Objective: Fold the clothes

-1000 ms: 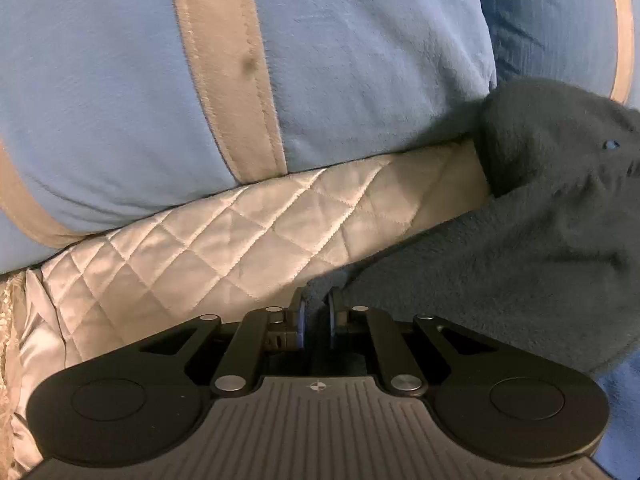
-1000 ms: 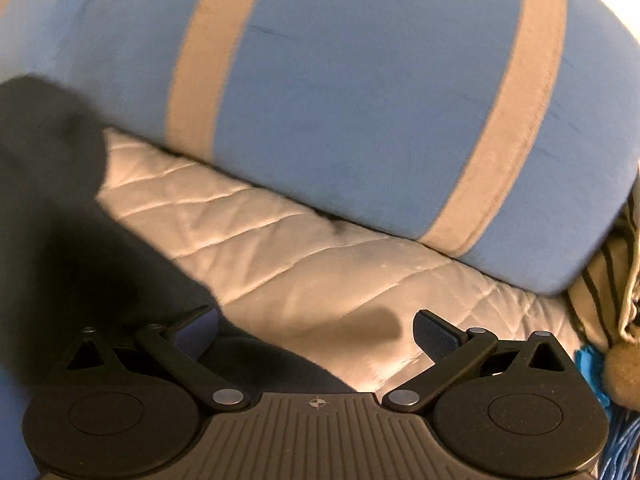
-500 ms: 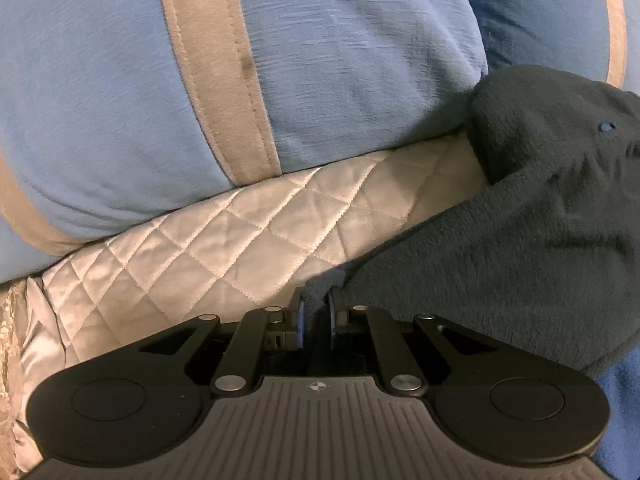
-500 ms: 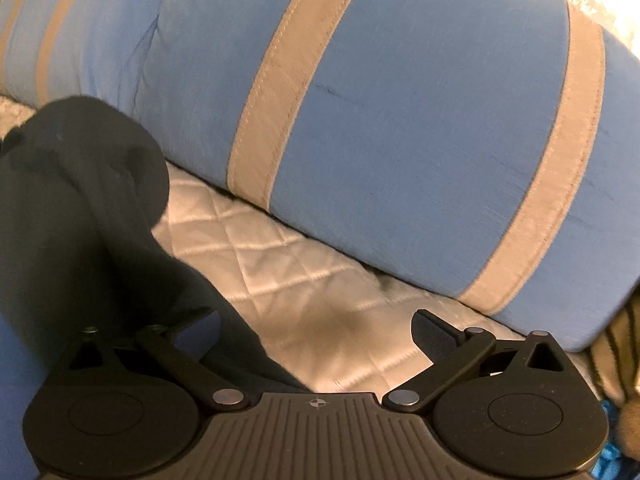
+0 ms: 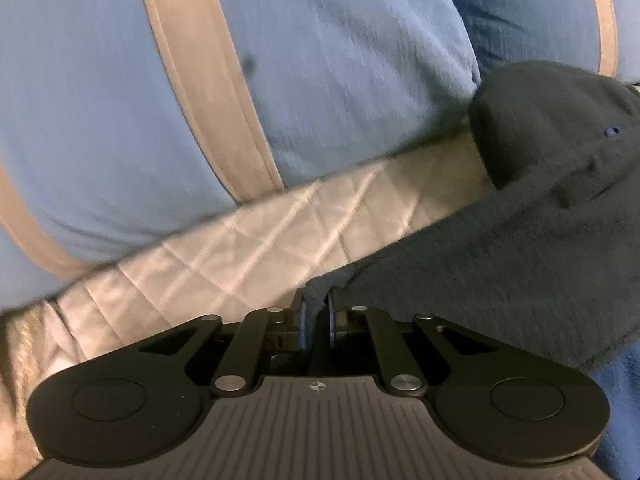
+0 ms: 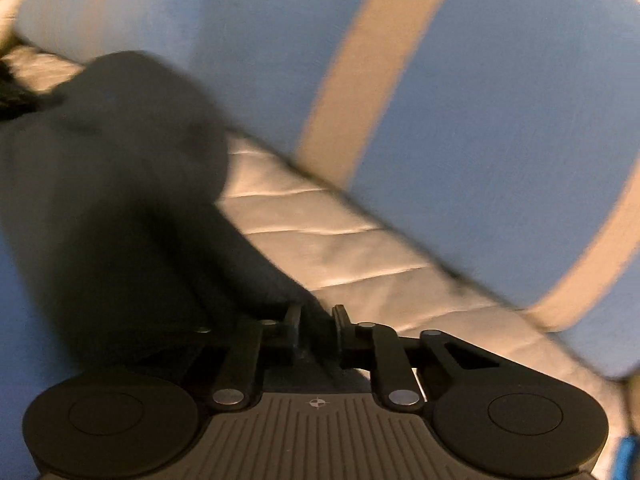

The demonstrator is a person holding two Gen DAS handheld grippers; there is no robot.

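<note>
A dark fleece garment lies on a cream quilted cover, bunched against a pillow at its far end. My left gripper is shut on one corner of it, with fabric pinched between the pads. In the right wrist view the same garment fills the left side. The jaws of my right gripper are closing, and the garment's edge sits between the nearly touching fingers. This view is blurred by motion.
A large blue pillow with tan stripes rises right behind the garment and also fills the right wrist view's top. Blue fabric lies under the garment's near side. The quilted cover runs between garment and pillow.
My right gripper's jaws, wide apart in both earlier frames, have come together on the garment's edge, and that hand has shifted and rolled. The left gripper keeps its hold on the corner.
</note>
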